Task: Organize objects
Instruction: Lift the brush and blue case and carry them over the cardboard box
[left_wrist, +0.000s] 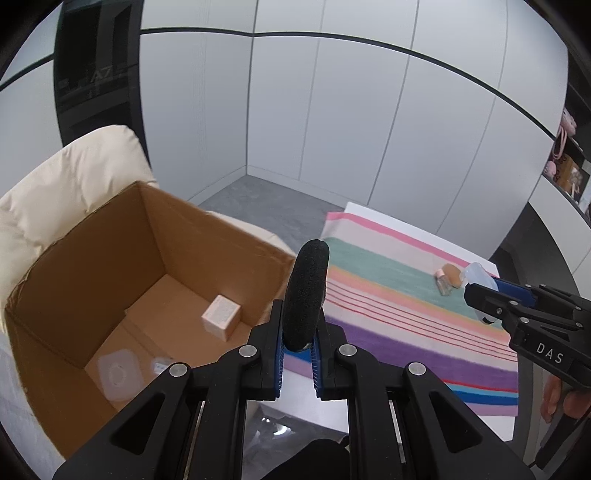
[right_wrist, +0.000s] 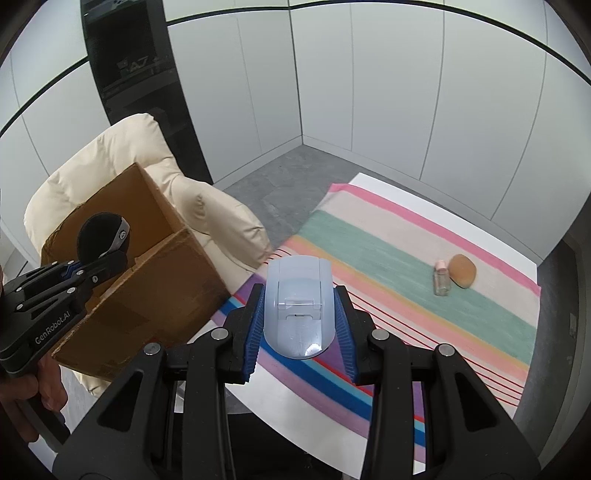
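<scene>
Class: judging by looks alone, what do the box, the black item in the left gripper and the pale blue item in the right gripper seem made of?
Box: corrugated cardboard, matte brown, creased flaps. Black item: likely foam or sponge, with a fuzzy, light-absorbing surface. Pale blue item: probably moulded plastic, smooth with a glossy highlight.

A black foam-covered disc-shaped item (left_wrist: 306, 295) stands on edge, clamped between the left gripper's (left_wrist: 298, 354) blue pads, at the near right corner of the open cardboard box (left_wrist: 155, 236). On the box floor lie a small pale pink carton (left_wrist: 221, 316) at 3 o'clock and a clear flat packet (left_wrist: 119, 374) at 7 o'clock. A pale blue plastic case (right_wrist: 298, 306) sits gripped in the right gripper (right_wrist: 299, 332), with a small clear bottle with a pink cap (right_wrist: 441, 281) touching a tan oval sponge (right_wrist: 462, 275) on the striped cloth (right_wrist: 388, 240) at its 2 o'clock.
</scene>
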